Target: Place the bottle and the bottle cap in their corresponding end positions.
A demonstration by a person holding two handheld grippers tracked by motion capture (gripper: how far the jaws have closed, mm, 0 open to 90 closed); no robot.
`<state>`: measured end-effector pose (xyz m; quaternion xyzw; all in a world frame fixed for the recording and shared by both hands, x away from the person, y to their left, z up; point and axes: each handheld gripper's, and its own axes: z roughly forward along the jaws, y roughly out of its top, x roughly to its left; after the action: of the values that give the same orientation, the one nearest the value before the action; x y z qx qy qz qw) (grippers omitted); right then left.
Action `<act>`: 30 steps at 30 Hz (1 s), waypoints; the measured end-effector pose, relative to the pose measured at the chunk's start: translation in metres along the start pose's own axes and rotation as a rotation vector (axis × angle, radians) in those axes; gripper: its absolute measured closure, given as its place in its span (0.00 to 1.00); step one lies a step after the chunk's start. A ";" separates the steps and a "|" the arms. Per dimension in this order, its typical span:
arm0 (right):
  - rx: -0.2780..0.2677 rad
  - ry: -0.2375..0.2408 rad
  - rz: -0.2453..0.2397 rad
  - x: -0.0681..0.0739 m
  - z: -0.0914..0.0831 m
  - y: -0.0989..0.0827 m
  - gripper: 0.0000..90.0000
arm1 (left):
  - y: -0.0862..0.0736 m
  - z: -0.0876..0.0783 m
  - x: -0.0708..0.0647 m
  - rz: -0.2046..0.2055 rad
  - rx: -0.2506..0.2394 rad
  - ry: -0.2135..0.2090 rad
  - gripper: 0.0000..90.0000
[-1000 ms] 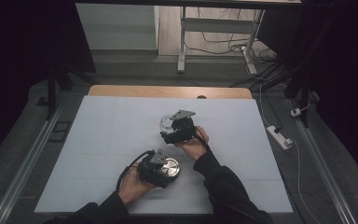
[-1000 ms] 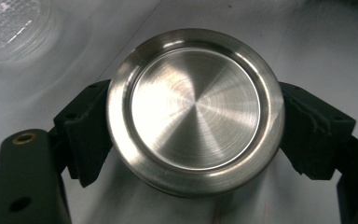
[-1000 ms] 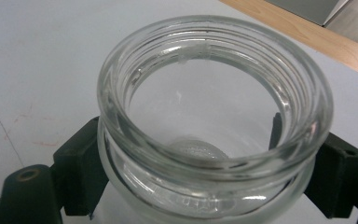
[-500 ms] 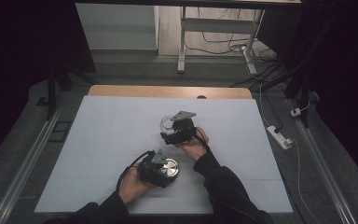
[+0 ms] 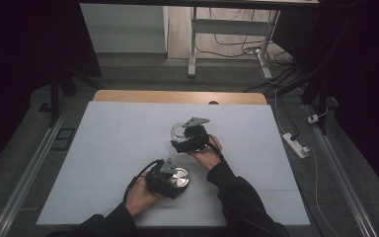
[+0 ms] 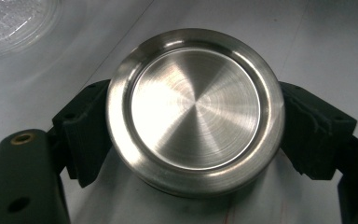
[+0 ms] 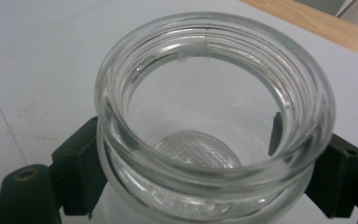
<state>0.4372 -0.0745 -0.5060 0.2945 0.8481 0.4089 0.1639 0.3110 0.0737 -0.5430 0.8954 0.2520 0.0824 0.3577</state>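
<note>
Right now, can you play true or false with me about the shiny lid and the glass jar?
1. The left gripper is shut on the round silver metal lid. True.
2. The clear glass jar is full of water. False: it is empty, and its patterned bottom shows through.
3. The right gripper is shut on the clear glass jar. True.
4. The round silver metal lid sits on top of the jar. False: it is held apart from the jar, nearer the person.
5. The white table top has a wooden strip along its far edge. True.
</note>
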 end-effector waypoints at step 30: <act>0.034 0.047 0.007 -0.002 -0.009 0.008 0.00 | 0.001 -0.015 0.009 -0.053 -0.064 -0.052 0.00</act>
<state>0.4370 -0.0770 -0.4940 0.2904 0.8575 0.4018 0.1375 0.3146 0.0867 -0.5317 0.8784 0.2633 0.0575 0.3947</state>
